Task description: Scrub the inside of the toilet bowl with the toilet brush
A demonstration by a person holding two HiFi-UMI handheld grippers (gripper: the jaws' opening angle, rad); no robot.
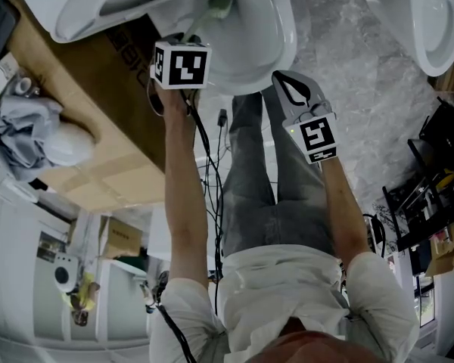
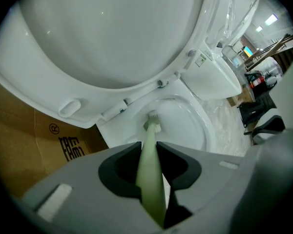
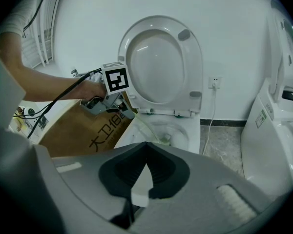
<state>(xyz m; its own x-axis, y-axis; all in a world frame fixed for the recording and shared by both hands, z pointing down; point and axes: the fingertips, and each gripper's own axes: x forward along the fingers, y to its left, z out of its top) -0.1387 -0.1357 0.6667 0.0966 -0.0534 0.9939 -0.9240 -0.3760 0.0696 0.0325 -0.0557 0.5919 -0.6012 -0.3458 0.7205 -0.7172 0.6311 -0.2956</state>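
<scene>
Head view first: what is in the white porcelain toilet bowl (image 1: 259, 30)?

Only the bristle head of the pale green long-handled toilet brush (image 2: 151, 130). It sits low inside the bowl, towards the back, just below the hinges of the raised white toilet lid (image 2: 112, 38). I cannot tell whether the bristles touch the porcelain.

Which way does the brush point?

Head down and away from the person. In the left gripper view its long axis runs straight away from the camera, with the handle near and the head at the far end in the bowl. In the right gripper view the thin handle slopes from the left, above the rim, down to the right into the bowl.

Who holds it?

The left gripper (image 2: 147, 145). Its two dark jaws pinch the handle between them, partway along its length. The right gripper (image 3: 145, 144) hangs well apart, in front of the bowl. Its jaws are pressed together tip to tip with nothing in them.

And the count?

One brush and two grippers. There are two toilets I am sure of: the one with the brush in it and a second white toilet (image 3: 272, 130) to its right on the grey marbled floor (image 3: 224, 143). One brown cardboard box with dark print (image 2: 36, 145) stands just beside the bowl on its left.
</scene>
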